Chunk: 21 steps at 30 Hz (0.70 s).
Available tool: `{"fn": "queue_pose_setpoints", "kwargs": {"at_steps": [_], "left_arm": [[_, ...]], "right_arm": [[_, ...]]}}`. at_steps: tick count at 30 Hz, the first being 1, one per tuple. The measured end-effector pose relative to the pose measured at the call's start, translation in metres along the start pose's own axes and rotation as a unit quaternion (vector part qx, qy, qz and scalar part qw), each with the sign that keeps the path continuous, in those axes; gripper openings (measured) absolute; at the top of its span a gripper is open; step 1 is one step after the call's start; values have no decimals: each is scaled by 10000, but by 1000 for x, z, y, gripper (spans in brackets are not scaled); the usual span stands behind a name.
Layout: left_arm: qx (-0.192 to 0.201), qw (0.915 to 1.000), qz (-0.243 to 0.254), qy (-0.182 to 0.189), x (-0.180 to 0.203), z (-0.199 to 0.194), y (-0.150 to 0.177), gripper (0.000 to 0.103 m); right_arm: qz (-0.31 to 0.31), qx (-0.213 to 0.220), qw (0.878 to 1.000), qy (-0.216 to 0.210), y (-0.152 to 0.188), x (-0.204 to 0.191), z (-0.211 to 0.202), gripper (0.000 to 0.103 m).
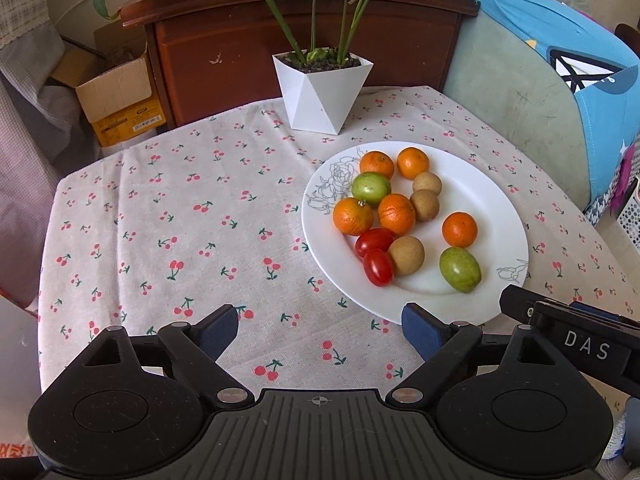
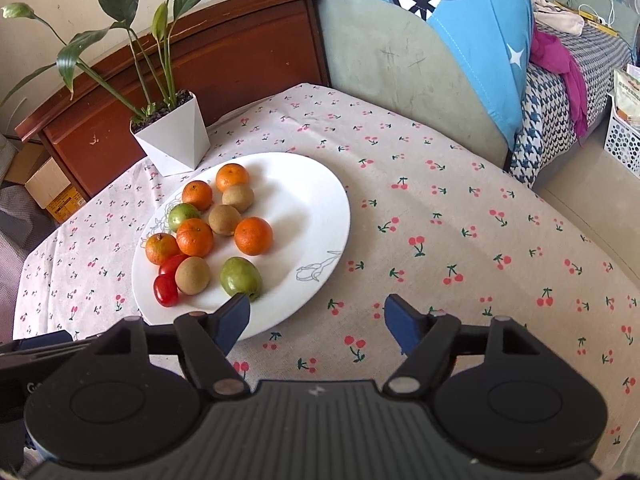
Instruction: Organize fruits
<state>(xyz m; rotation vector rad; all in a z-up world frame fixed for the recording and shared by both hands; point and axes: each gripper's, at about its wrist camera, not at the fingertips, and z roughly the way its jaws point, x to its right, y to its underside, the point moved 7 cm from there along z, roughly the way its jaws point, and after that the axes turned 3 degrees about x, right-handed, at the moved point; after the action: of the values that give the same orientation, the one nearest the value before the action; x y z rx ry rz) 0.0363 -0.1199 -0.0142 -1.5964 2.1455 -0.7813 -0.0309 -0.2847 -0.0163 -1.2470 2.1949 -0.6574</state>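
Note:
A white plate [image 1: 496, 200] [image 2: 312, 200] on the cherry-print tablecloth holds mixed fruit: several oranges [image 1: 396, 213] [image 2: 253, 236], three brown round fruits [image 1: 406, 255] [image 2: 192, 275], two green fruits [image 1: 460, 269] [image 2: 241, 277] and two red cherry tomatoes [image 1: 378, 266] [image 2: 165, 290]. My left gripper [image 1: 320, 330] is open and empty, above the cloth just left of the plate's near rim. My right gripper [image 2: 317, 320] is open and empty, its left finger over the plate's near rim beside a green fruit. The right gripper's body shows at the right edge of the left wrist view [image 1: 568, 332].
A white faceted pot with a green plant [image 1: 322, 92] [image 2: 172, 136] stands at the table's far side behind the plate. A wooden headboard [image 1: 304, 44], a cardboard box [image 1: 116, 100] and a sofa with blue cloth [image 2: 460, 40] surround the table.

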Motion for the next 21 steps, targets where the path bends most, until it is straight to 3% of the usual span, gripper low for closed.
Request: {"fn": "queue_pose_setpoints", "kwargs": {"at_steps": [9, 21], "left_arm": [[-166, 9997, 54, -159, -2, 8, 2, 91], [-405, 9984, 53, -385, -9, 16, 6, 91]], "right_arm": [[-190, -68, 9996, 201, 2, -3, 5, 77], [-288, -153, 9994, 153, 5, -9, 9, 82]]}}
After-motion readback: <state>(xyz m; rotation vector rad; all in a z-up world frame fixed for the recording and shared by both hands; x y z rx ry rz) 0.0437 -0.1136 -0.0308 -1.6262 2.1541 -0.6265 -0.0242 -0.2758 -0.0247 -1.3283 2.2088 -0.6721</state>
